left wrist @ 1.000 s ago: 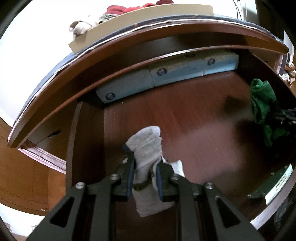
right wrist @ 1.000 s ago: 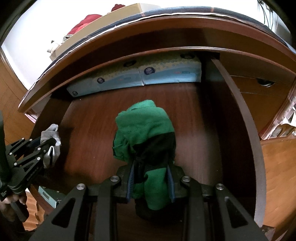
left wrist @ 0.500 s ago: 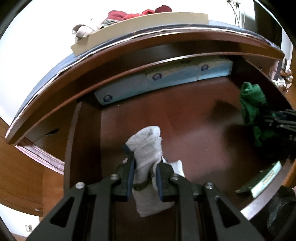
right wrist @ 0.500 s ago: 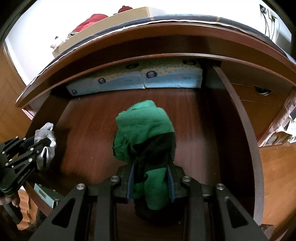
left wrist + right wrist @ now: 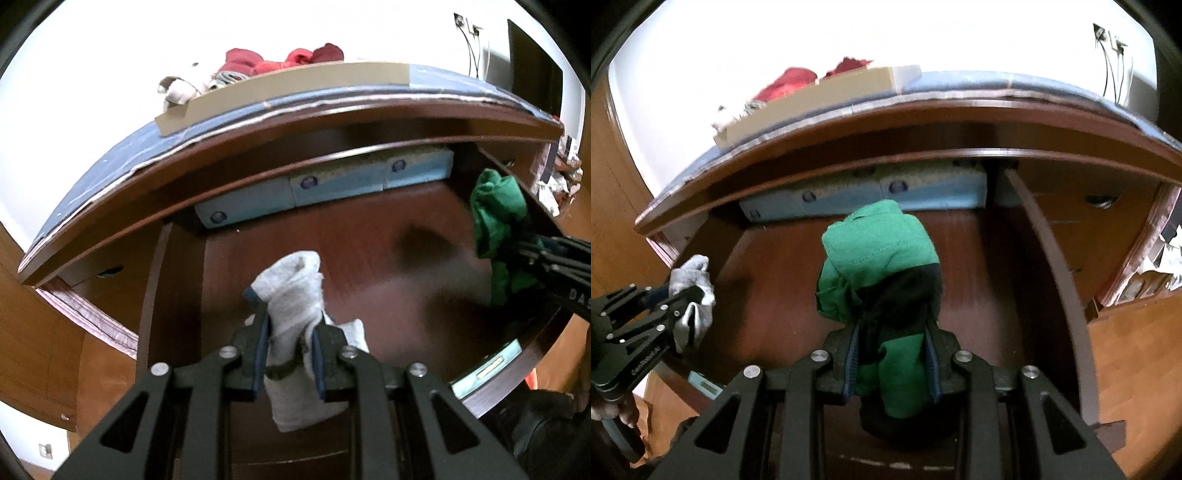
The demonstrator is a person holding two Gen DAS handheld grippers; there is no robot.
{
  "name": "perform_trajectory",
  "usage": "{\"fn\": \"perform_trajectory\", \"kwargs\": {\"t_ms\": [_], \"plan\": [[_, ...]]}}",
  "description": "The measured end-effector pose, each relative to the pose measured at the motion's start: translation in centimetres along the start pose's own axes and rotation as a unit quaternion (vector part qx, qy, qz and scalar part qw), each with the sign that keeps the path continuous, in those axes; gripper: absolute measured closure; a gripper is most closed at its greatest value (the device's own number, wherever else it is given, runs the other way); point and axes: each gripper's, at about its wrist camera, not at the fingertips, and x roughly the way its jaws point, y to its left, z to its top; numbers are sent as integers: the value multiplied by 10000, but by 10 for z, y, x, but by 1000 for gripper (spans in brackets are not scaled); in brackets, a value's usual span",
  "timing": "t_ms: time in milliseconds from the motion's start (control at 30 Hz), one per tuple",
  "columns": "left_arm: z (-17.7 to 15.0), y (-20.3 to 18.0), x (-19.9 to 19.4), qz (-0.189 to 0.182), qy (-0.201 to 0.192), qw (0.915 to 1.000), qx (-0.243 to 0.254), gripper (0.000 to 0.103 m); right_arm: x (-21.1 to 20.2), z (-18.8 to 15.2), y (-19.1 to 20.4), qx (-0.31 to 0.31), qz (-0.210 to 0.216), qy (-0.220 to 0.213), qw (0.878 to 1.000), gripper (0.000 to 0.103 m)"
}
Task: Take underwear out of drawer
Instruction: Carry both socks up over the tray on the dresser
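Left gripper [image 5: 288,354] clamping grey underwear [image 5: 295,295], right gripper [image 5: 892,363] clamping green underwear [image 5: 882,251]

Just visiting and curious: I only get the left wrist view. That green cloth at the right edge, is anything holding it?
Observer: Yes. The right claw is shut on it, and the green underwear has a black part that your view barely shows.
Operator: And who carries the left claw?
Observer: A person. The right wrist view shows a bare hand wrapped round its handle, low on the left.
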Motion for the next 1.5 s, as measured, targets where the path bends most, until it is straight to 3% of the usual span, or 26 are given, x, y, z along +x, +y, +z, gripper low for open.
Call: {"fn": "perform_trajectory", "kwargs": {"t_ms": [233, 667, 1500], "plan": [[1, 4, -12, 91, -194, 9997, -72, 85, -31, 6, 13, -233, 90, -474, 9986, 71], [6, 10, -36, 296, -531, 9981, -107, 85, -62, 10, 35, -524, 263, -823, 9949, 71], [32, 13, -104, 688, -1674, 9835, -2, 85, -124, 22, 56, -841, 540, -1595, 9821, 71]]}}
